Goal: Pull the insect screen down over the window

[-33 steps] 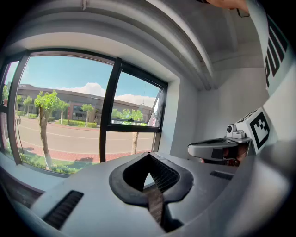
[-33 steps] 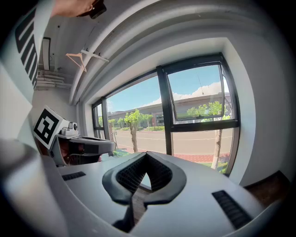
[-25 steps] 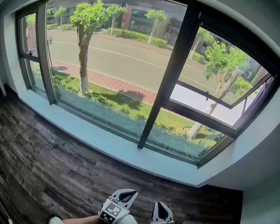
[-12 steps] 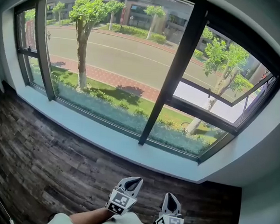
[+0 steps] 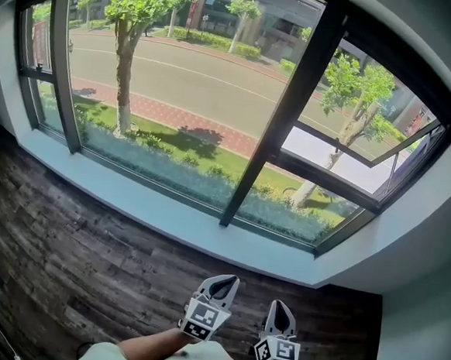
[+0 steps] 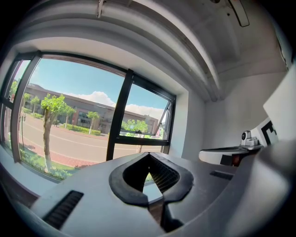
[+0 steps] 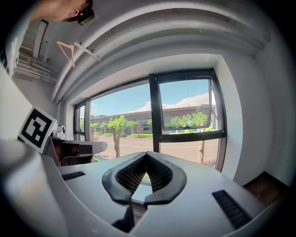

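Left claw (image 5: 224, 282), right claw (image 5: 278, 308): each pressed together, empty, low over the wood floor (image 5: 79, 257), aimed at the far window (image 5: 201, 96), well apart from it. Insect screen: none across the panes, probably retracted out of sight, so approach comes first.

Room, likely domestic, facing a street (image 5: 194, 83).
Dark-framed window (image 5: 281, 117) above a white sill (image 5: 168, 224); plank floor (image 5: 64, 260); hanger (image 7: 69, 48) hung overhead.

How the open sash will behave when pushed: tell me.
The sash likely swings rather than slides, since it stands tilted outward. Its dark frame and glass suggest that it is stiff and fairly heavy, not floppy.
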The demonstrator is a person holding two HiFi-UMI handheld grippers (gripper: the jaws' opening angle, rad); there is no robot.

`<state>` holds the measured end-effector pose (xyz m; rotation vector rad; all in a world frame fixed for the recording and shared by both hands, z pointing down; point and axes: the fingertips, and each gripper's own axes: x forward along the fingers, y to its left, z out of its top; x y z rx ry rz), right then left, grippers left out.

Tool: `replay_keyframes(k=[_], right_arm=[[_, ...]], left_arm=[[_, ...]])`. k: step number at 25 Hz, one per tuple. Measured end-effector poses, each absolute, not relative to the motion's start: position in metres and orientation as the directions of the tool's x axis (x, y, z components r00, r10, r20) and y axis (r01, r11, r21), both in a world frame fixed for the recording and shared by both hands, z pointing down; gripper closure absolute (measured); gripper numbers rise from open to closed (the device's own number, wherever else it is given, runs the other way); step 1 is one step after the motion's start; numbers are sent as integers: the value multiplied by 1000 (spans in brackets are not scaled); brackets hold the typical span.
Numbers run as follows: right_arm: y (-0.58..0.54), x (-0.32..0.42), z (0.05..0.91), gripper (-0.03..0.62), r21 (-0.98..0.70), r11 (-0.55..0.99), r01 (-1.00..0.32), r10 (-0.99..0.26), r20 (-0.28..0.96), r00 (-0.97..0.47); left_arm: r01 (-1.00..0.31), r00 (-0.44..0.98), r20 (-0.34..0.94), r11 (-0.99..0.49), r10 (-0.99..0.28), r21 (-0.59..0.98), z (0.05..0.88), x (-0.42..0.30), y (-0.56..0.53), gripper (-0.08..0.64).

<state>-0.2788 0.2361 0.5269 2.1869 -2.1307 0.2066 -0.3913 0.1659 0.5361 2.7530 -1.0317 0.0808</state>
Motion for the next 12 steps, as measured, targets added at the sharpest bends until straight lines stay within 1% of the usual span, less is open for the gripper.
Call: replay_keyframes(k=[6, 12], right_arm=[[224, -280, 530, 587, -49, -36, -998, -986, 163, 28], [197, -264, 537, 586, -78, 21, -997, -988, 148, -33]], left_arm=[[-668, 744, 146, -724, -652, 174, 543, -397, 155, 546], [-705, 709, 166, -696, -686, 136, 546, -384, 136, 548]])
